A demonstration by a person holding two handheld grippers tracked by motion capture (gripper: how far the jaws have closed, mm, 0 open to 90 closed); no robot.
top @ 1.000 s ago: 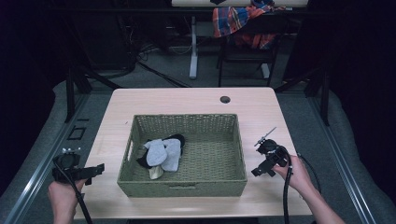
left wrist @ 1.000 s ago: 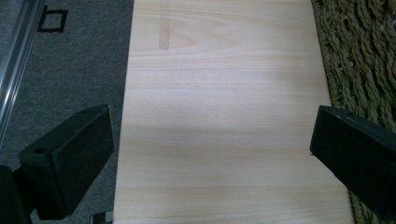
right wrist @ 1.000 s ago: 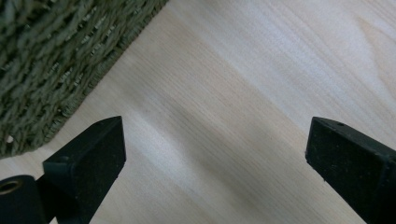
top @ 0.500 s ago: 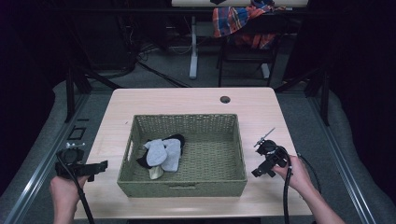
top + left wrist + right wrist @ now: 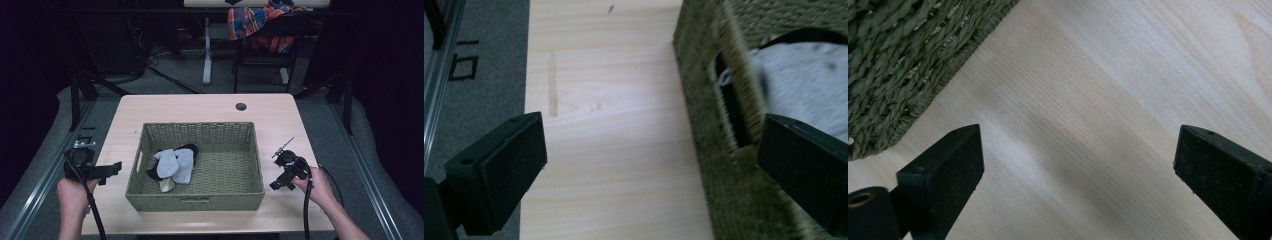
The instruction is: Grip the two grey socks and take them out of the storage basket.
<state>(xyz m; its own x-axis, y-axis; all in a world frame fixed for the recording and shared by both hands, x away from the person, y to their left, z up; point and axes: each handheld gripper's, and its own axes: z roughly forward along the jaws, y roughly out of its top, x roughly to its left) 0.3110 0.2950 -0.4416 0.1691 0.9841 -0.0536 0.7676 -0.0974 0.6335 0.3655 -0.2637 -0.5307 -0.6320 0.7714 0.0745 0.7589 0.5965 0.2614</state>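
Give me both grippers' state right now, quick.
Left gripper: open, holding nothing, beside the basket.
Right gripper: open, holding nothing, over the table.

The left gripper [image 5: 107, 170] is black, with a round knob-like part on top at the far left end and a small silvery metal piece just beyond it. A black cable runs from it toward the near edge. In the left gripper view [image 5: 649, 170] its two jaws are blocky black wedges faced with flat matt pads; the left one has a small screw hole in its side. The right gripper [image 5: 276, 184] is black too, with a thin silvery rod sticking out at its far end and a black cable looping near. Its jaws [image 5: 1078, 165] look alike, dark pads with a fine grainy texture. Both forearms are bare, without sleeves.
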